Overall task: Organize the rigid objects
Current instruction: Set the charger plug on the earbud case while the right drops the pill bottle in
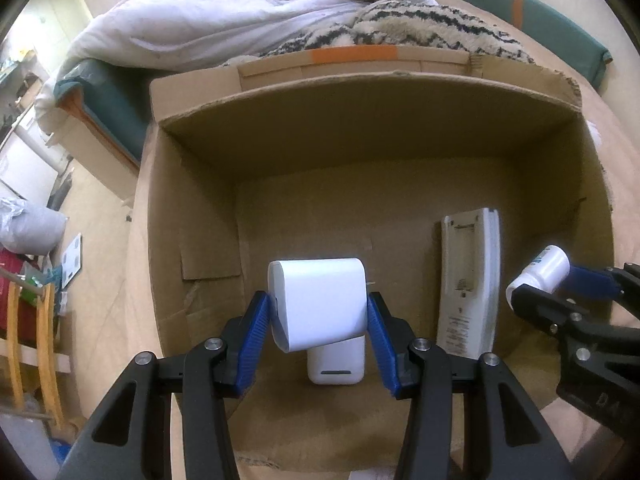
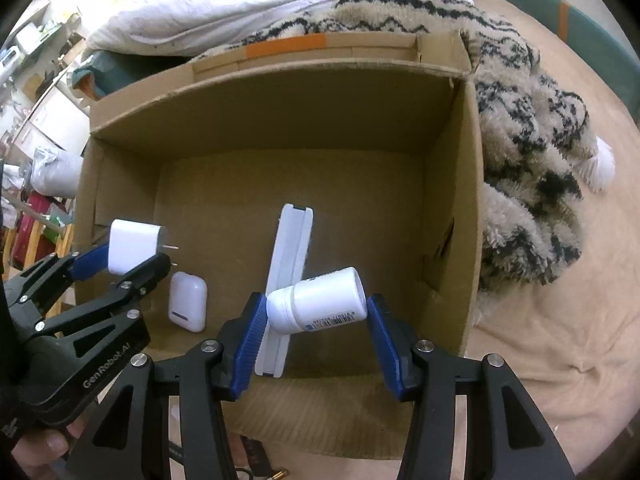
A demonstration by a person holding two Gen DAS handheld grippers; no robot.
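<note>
A: Left gripper (image 1: 318, 336) clenched on the white charger (image 1: 320, 304), above the earbud case (image 1: 336, 364) on the box (image 1: 360, 136) floor.

B: Right gripper (image 2: 316, 334) grasps the pill bottle (image 2: 320, 302), long axis left-right, over the remote's (image 2: 288, 280) near end (remote runs near-far). One of each.
</note>
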